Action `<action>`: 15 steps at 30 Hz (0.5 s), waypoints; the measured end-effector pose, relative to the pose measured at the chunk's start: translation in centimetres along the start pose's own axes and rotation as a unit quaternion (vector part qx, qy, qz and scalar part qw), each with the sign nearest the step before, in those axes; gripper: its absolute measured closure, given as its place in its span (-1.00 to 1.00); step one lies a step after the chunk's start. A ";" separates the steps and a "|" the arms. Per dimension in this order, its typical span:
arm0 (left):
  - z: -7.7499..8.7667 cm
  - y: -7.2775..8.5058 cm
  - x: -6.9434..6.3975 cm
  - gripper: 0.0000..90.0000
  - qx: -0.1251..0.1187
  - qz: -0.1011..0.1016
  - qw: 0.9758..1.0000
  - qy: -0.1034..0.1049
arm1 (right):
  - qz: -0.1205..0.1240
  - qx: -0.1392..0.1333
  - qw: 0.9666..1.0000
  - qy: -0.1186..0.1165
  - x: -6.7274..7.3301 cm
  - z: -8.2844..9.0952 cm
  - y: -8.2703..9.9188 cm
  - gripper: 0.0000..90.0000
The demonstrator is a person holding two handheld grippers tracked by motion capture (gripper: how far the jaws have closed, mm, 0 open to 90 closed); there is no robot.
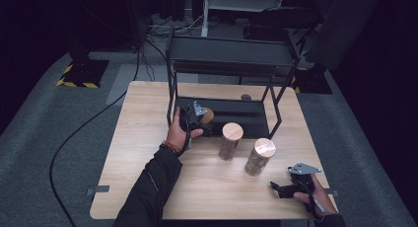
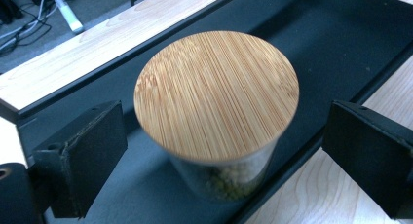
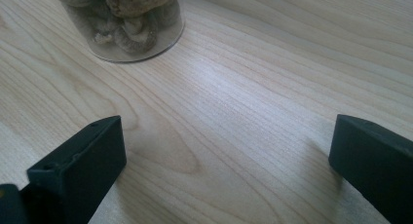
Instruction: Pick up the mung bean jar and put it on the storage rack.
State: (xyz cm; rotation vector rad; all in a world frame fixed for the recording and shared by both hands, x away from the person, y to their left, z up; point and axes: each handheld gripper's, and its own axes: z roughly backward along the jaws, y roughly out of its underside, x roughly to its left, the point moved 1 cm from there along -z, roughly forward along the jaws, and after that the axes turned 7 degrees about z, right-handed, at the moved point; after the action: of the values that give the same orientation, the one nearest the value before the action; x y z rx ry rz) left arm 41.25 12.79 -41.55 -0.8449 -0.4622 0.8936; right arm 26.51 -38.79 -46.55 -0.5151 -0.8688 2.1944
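A glass jar with a round bamboo lid (image 2: 216, 95) stands on the black bottom tray (image 2: 311, 44) of a metal rack. My left gripper (image 2: 226, 136) straddles it, open, with a gap between each pad and the glass. In the high view this jar (image 1: 207, 115) sits just right of my left gripper (image 1: 198, 119) at the tray's left end. Two more lidded jars, one taller (image 1: 230, 140) and one nearer (image 1: 259, 156), stand on the wooden table. My right gripper (image 1: 276, 188) rests low at the table's front right, open; between its jaws (image 3: 226, 151) lies bare wood, a jar's base (image 3: 131, 24) ahead.
The black two-level rack (image 1: 231, 54) stands at the back of the wooden table (image 1: 143, 153), its posts (image 1: 171, 84) flanking the bottom tray. A black cable (image 1: 74, 138) runs across the grey floor on the left.
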 end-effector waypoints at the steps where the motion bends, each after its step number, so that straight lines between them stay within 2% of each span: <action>1: 0.2 0.1 0.0 -0.95 -0.001 -0.001 1.000 -0.001 | 0.000 0.000 1.000 0.000 0.0 0.0 0.0 -1.00; 13: 1.6 1.7 -0.4 -0.95 0.003 -0.024 1.000 -0.008 | 0.000 0.000 1.000 0.000 0.0 0.0 0.0 -1.00; 15: 1.9 2.2 -0.8 -0.95 0.006 -0.036 0.999 -0.011 | 0.000 0.000 1.000 0.000 0.0 0.0 0.0 -1.00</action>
State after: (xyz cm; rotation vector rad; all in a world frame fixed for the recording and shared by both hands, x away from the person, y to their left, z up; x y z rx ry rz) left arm 38.45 13.69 -42.16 -0.8033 -0.5021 0.8387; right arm 26.51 -38.79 -46.56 -0.5154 -0.8689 2.1947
